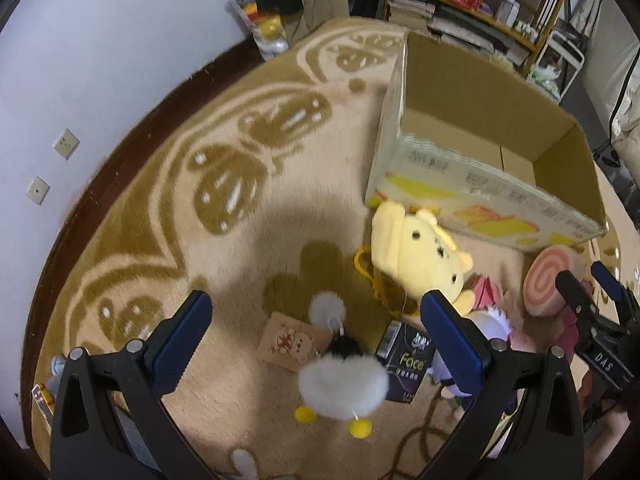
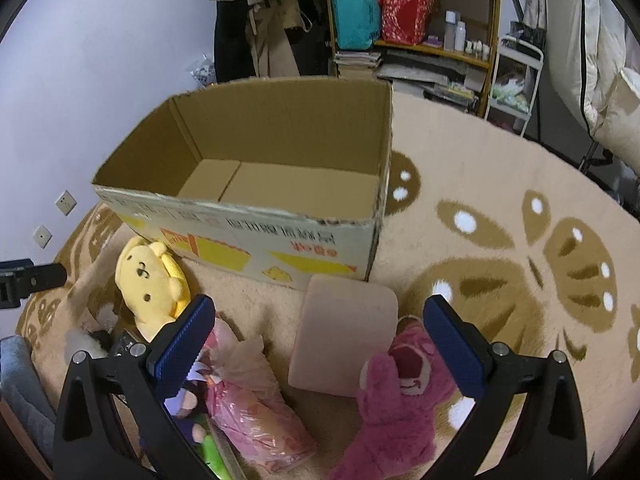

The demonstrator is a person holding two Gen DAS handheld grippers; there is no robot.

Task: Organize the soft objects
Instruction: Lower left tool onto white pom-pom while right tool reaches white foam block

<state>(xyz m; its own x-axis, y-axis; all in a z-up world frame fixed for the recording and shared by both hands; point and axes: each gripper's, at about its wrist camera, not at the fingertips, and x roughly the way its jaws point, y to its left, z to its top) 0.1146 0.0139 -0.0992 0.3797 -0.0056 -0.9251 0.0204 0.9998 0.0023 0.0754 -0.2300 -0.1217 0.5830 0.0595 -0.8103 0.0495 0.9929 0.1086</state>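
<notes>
left wrist — high, facing rug (image 1: 280,200); right wrist — lower | shared: box (image 1: 500,152)

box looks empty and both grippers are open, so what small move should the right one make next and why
Probably lower the right gripper onto the pink bear plush, then close. Its jaws stand open with nothing held, the bear lies just beneath them on the rug, and the cardboard box behind it has nothing in it.

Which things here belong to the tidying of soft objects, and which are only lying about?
For the job: cardboard box, yellow plush, pink bear, swirl cushion, fluffy white toy.
Lying about: dark carton, paper tag, shelf.
</notes>
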